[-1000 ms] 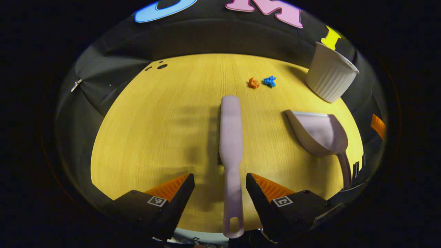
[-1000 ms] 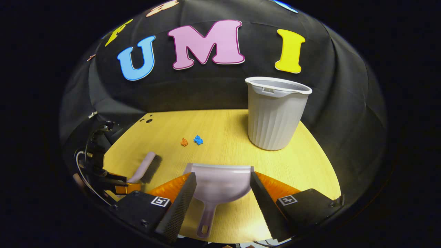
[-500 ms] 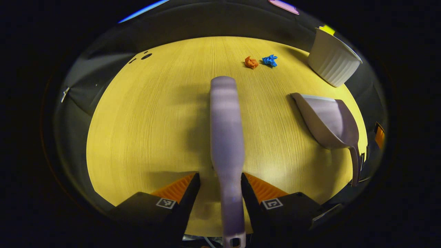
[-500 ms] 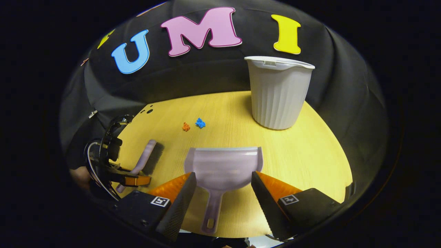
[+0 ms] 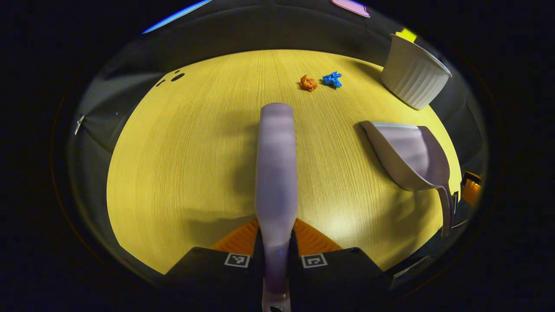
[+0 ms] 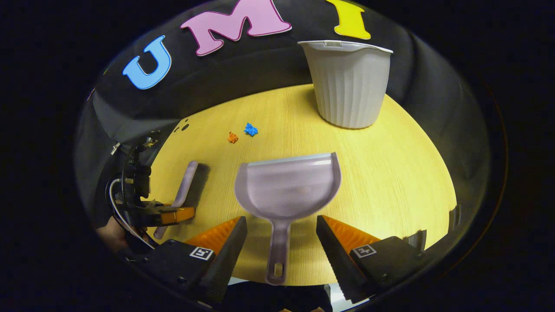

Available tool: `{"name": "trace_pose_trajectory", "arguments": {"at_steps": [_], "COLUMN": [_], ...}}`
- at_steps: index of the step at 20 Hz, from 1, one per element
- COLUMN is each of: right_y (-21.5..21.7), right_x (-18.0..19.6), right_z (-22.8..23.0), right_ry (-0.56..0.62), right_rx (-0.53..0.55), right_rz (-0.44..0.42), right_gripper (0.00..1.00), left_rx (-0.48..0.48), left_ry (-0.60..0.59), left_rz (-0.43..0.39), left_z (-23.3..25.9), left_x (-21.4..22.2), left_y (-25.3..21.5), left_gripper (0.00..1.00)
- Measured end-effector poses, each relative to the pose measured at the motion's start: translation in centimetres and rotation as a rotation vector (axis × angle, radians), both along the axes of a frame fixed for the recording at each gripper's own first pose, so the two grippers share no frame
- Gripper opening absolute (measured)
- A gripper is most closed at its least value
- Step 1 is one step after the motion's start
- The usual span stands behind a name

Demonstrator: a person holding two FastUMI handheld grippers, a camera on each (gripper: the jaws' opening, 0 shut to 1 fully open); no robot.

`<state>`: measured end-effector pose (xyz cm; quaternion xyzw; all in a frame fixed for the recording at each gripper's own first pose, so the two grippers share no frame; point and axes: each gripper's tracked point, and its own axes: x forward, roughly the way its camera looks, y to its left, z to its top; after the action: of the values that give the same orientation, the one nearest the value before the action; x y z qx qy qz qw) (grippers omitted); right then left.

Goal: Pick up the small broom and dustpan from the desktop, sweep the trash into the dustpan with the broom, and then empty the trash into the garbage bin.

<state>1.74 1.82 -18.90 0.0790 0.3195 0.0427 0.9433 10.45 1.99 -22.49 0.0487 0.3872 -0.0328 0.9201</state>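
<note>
A pale lilac broom (image 5: 275,173) runs up the middle of the left gripper view, and my left gripper (image 5: 275,232) is shut on its handle. The matching dustpan (image 5: 407,156) lies to its right on the yellow desktop (image 5: 182,151). In the right gripper view the dustpan (image 6: 288,188) lies flat with its handle pointing between the spread fingers of my open right gripper (image 6: 281,227), untouched. The broom (image 6: 184,190) and left gripper (image 6: 171,214) show at the left there. Orange trash (image 5: 308,82) and blue trash (image 5: 332,79) lie far up the desk. The white ribbed bin (image 6: 348,82) stands at the back right.
Black cloth walls close the booth behind and beside the desk. Small dark holes (image 5: 177,77) mark the far left of the desktop. A hand (image 6: 110,229) holds the left gripper at the desk's left edge. The desk's near edge runs just under both grippers.
My left gripper closed on the broom handle, having stood open a second ago. My right gripper moved forward over the dustpan handle and stayed open.
</note>
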Motion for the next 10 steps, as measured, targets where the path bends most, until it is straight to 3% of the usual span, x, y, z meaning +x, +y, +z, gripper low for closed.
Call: {"name": "trace_pose_trajectory", "arguments": {"at_steps": [10], "right_y": [0.5], "right_x": [0.3], "right_z": [-4.4], "right_ry": [0.152], "right_rx": [-0.042], "right_rz": [-0.017], "right_gripper": [0.99], "left_rx": [-0.051], "left_ry": [-0.117], "left_rz": [0.041], "left_z": [4.0], "left_x": [0.0], "left_y": [2.5], "left_gripper": [0.26]}}
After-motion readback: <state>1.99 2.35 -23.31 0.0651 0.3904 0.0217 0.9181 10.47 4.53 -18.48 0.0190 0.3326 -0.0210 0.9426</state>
